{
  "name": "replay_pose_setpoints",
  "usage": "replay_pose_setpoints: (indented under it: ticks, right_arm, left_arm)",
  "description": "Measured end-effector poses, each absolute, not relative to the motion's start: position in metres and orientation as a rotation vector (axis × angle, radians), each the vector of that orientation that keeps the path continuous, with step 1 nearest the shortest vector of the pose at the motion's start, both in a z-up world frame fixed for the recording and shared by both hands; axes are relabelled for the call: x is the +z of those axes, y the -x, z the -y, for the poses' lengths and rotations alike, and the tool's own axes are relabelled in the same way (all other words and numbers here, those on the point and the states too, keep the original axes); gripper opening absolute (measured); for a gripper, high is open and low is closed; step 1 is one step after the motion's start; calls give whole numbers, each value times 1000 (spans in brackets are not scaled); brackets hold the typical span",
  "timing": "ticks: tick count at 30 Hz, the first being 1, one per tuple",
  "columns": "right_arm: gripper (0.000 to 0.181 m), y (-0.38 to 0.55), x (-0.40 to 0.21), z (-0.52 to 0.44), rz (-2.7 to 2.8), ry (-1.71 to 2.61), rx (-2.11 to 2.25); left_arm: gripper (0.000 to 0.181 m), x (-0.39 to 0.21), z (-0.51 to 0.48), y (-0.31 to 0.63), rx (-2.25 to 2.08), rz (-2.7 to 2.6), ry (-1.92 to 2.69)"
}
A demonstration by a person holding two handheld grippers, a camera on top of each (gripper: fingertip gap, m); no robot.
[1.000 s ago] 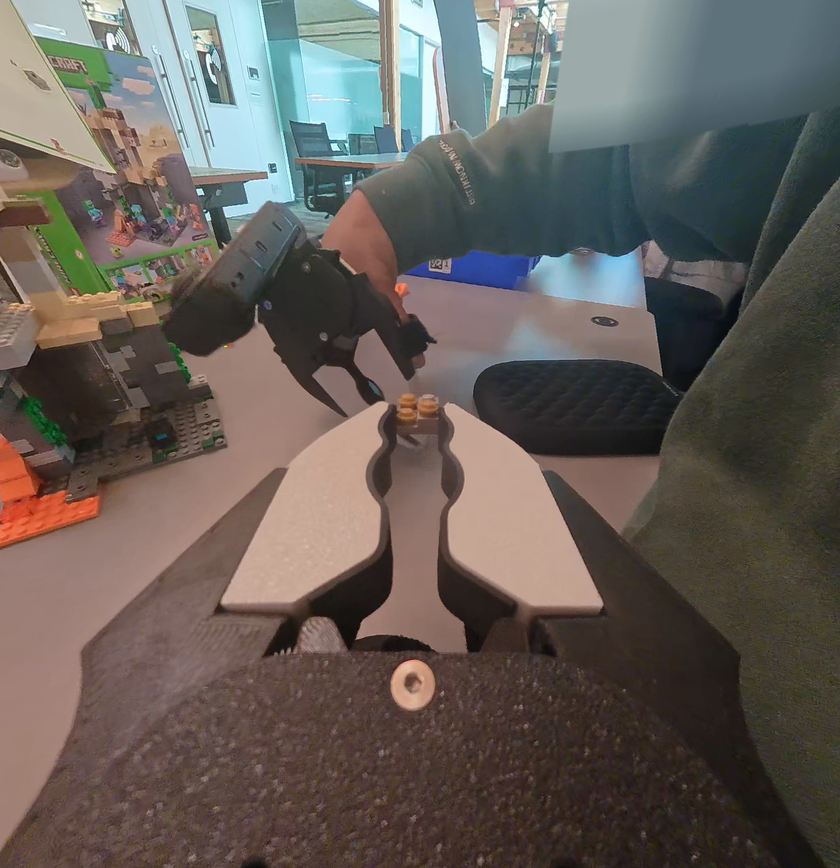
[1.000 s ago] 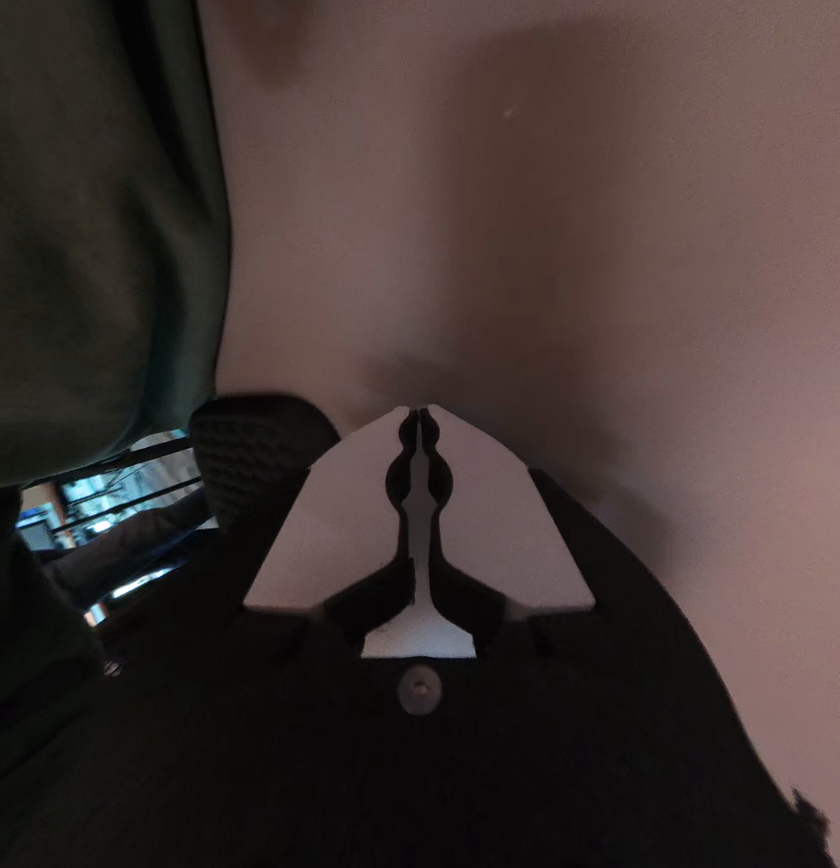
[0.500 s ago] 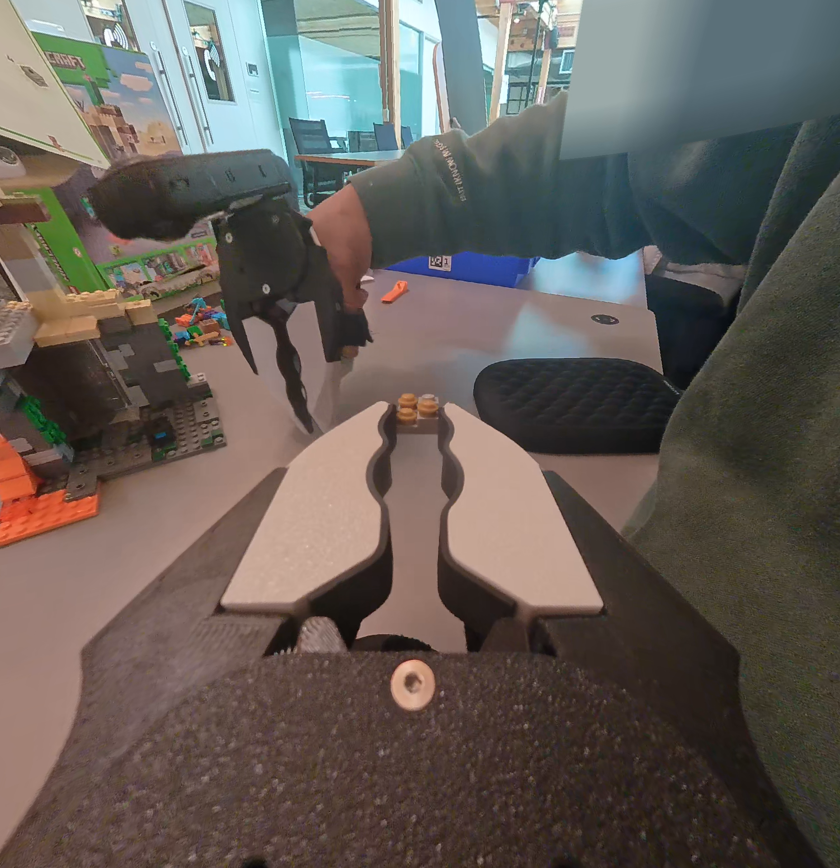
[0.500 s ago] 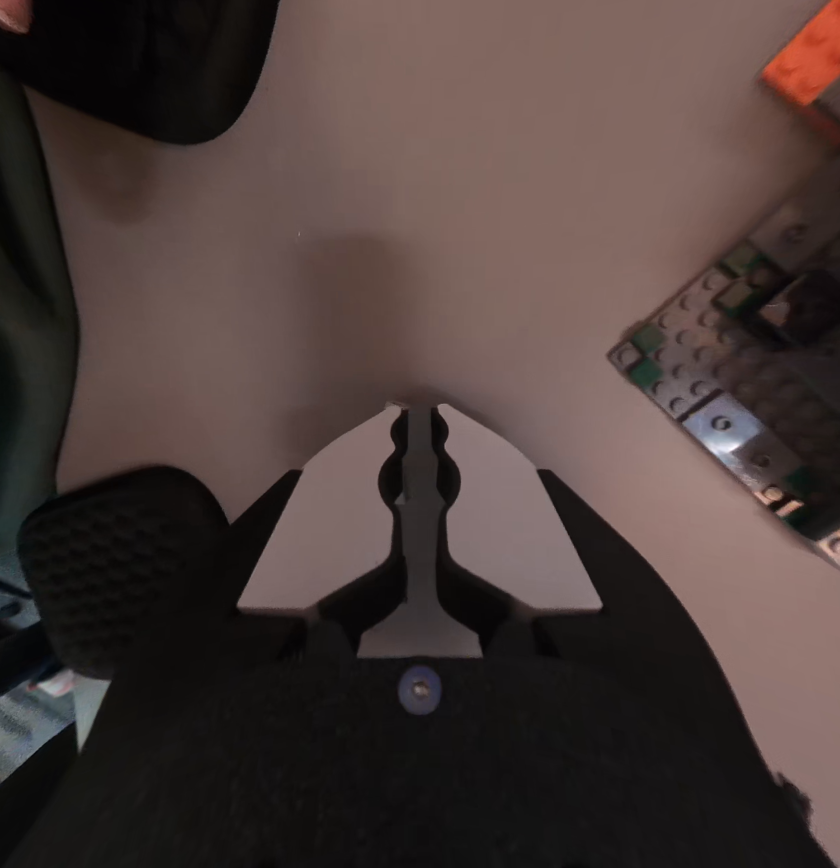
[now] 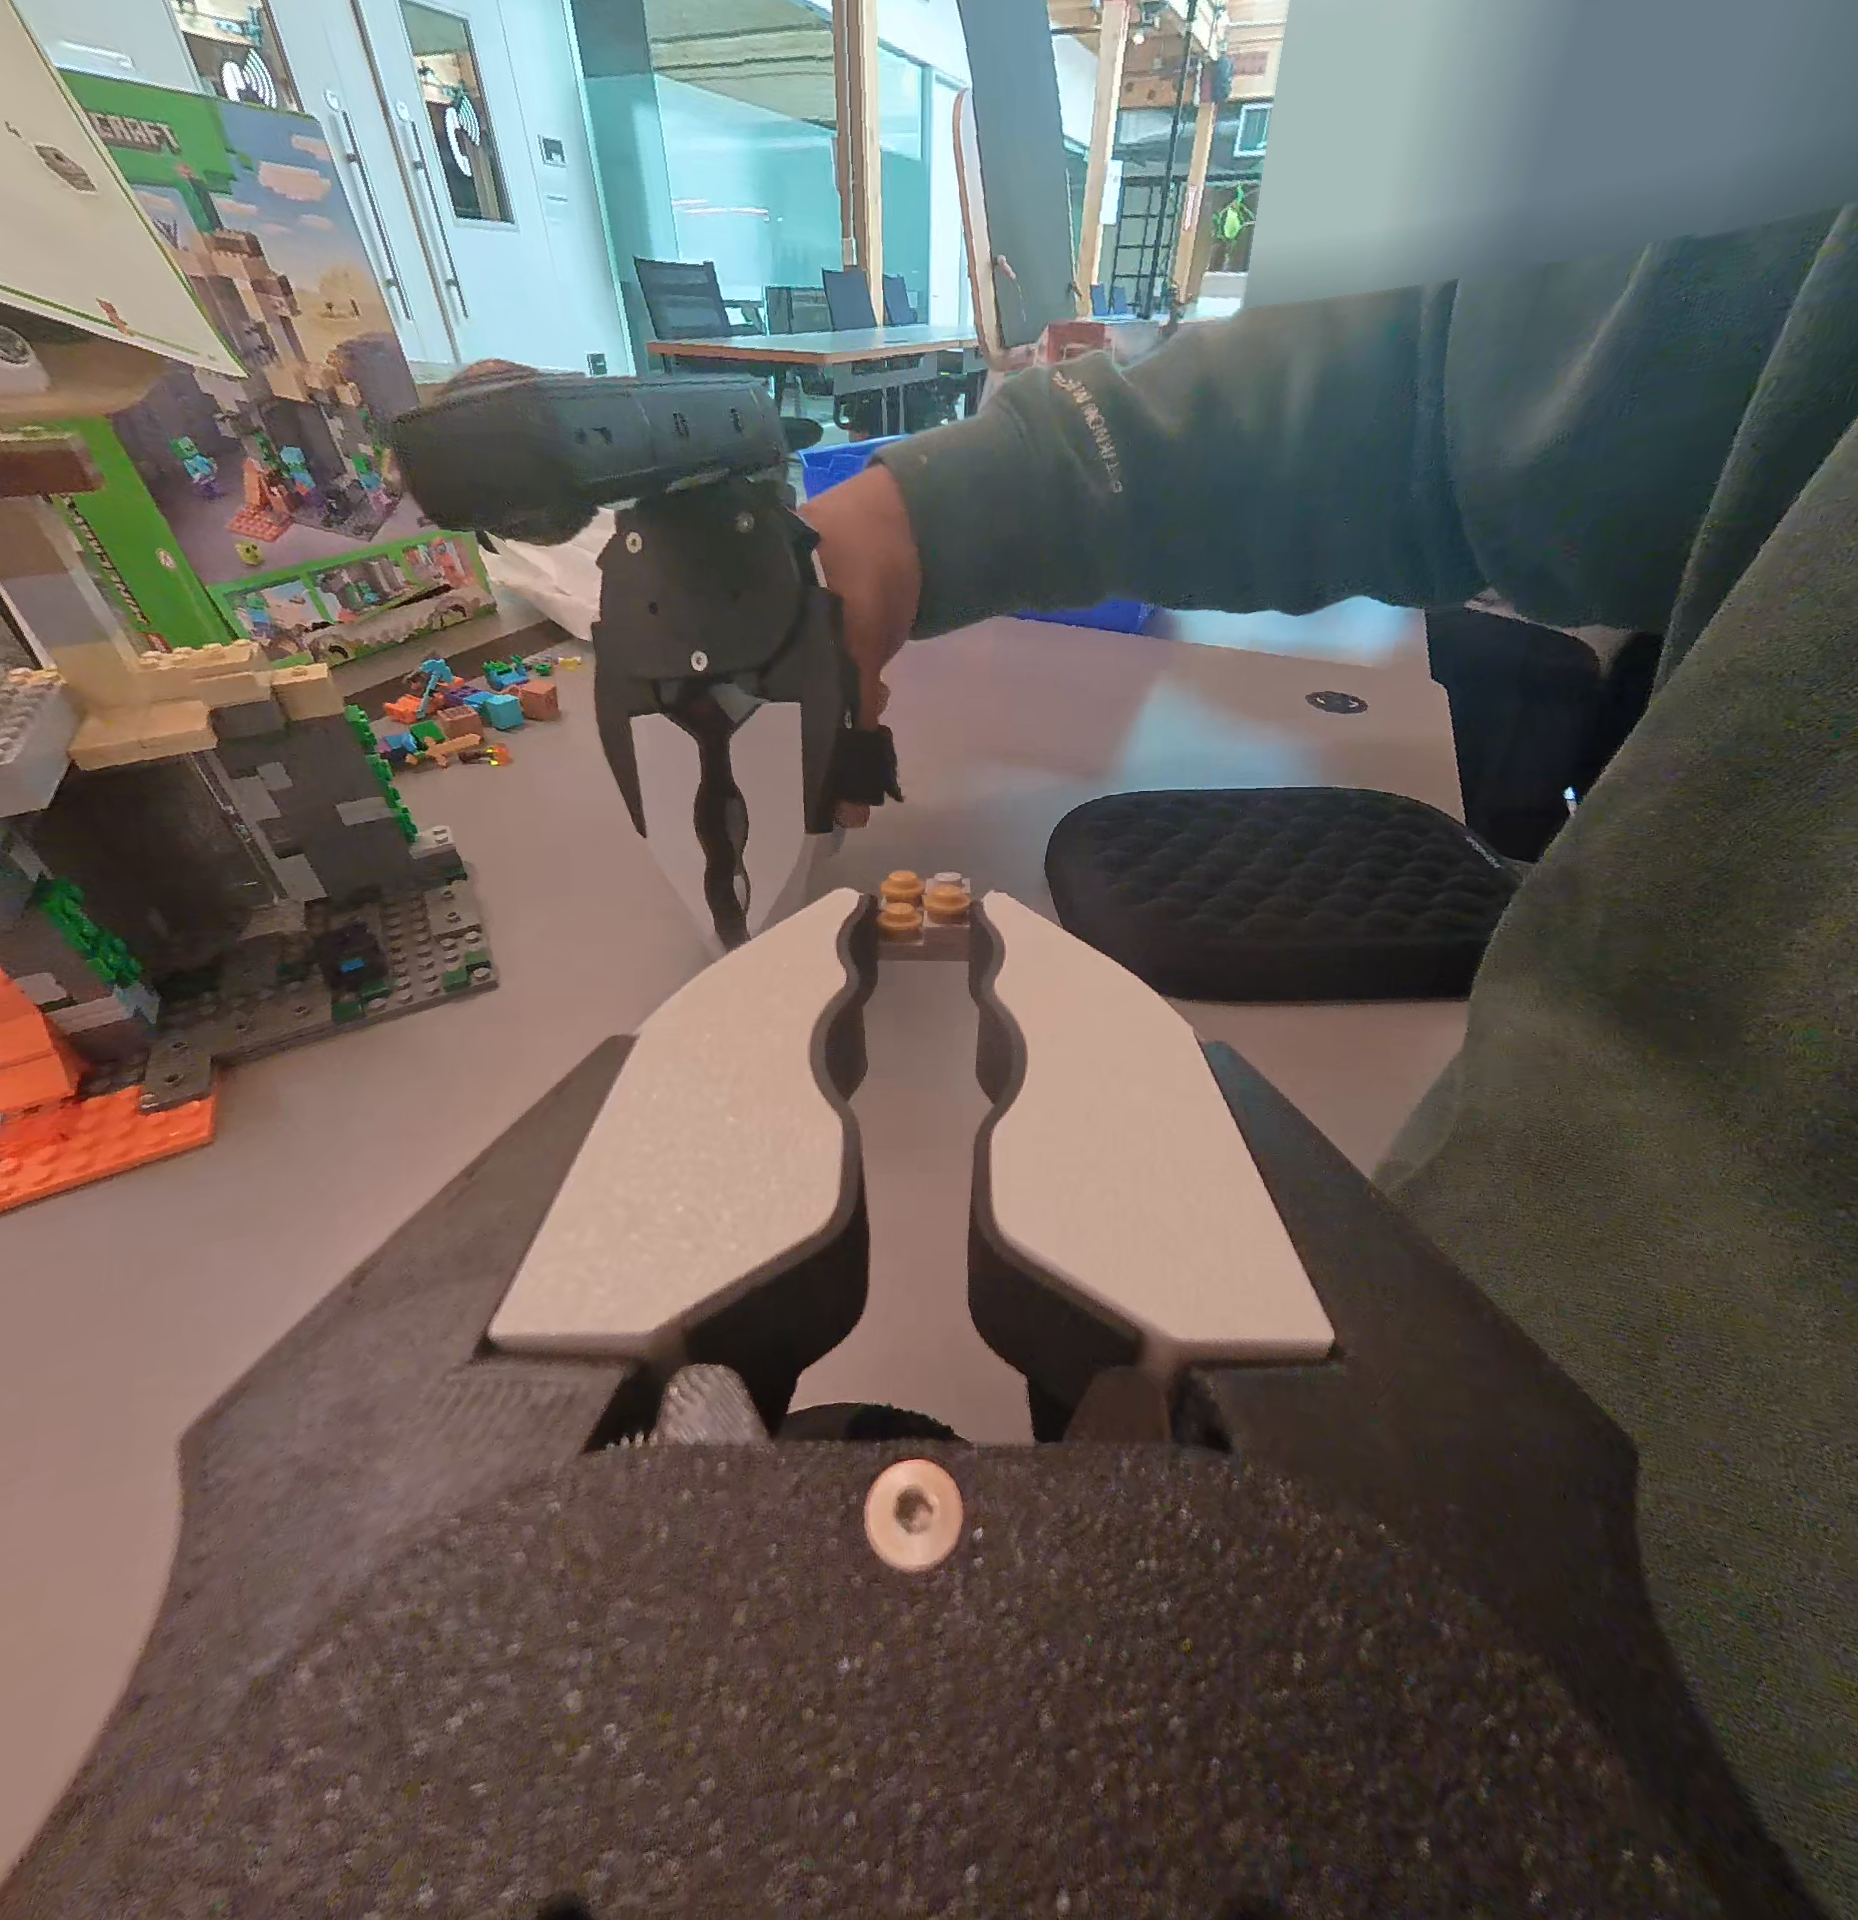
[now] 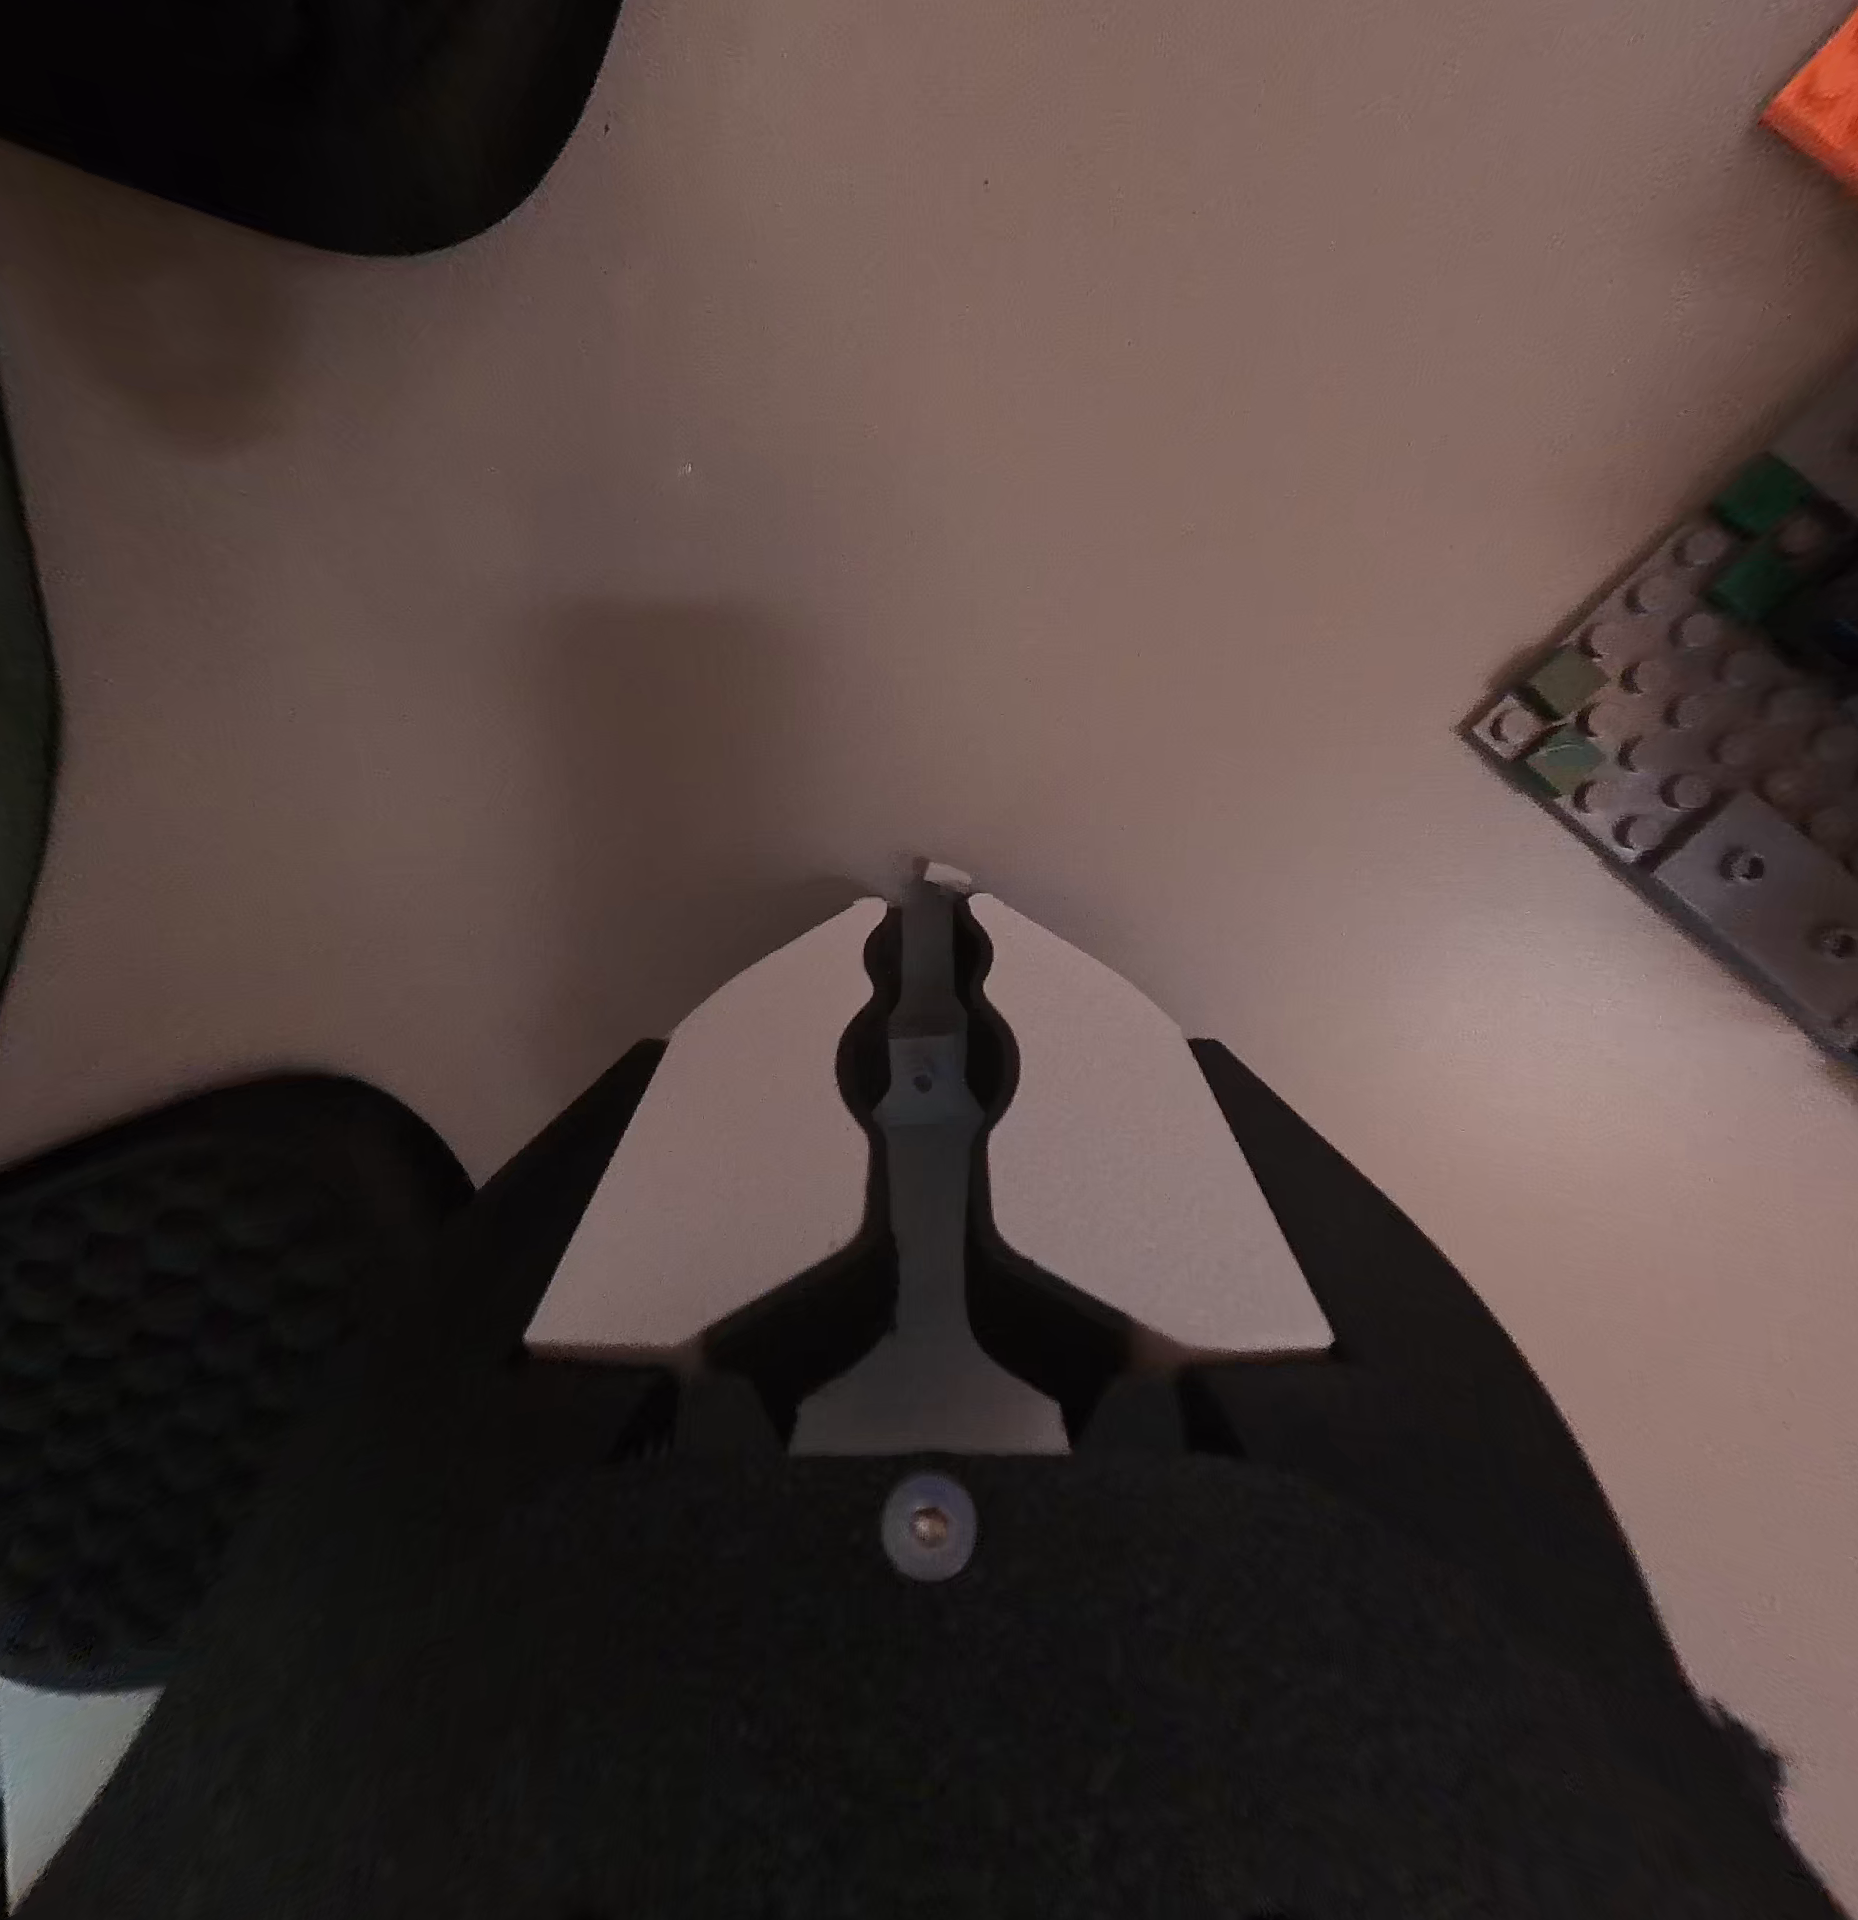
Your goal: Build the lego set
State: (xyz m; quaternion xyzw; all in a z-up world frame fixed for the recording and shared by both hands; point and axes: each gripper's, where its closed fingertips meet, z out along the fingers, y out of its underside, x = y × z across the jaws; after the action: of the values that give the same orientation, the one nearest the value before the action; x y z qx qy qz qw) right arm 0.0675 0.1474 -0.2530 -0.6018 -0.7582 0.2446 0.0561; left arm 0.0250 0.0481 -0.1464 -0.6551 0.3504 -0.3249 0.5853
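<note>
Just above the table [image 5: 1112,707], the left gripper [image 5: 923,920] stays clamped on a small studded plate [image 5: 923,914]; the right gripper [image 6: 927,902], fingers nearly together pinching a tiny pale piece [image 6: 930,871], has swung upright, away from it.

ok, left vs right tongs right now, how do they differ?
Left tongs lie near level, gripping a studded grey plate; right tongs point down at the table. Left gap is wider; right looks nearly closed on a small pale piece, too small to identify. Both seem loaded.
</note>
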Motion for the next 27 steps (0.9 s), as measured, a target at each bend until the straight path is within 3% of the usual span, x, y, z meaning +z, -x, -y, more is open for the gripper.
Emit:
replay_pose_setpoints:
  ticks: [8,27]
  right_arm:
    - [0,-63,-252,-149,2246,1846,664]
    - [0,-57,-241,-156,2362,1772,534]
  left_arm:
    - [16,-146,-47,-26,-754,-824,1524]
    - [16,-146,-46,-25,-749,-828,1516]
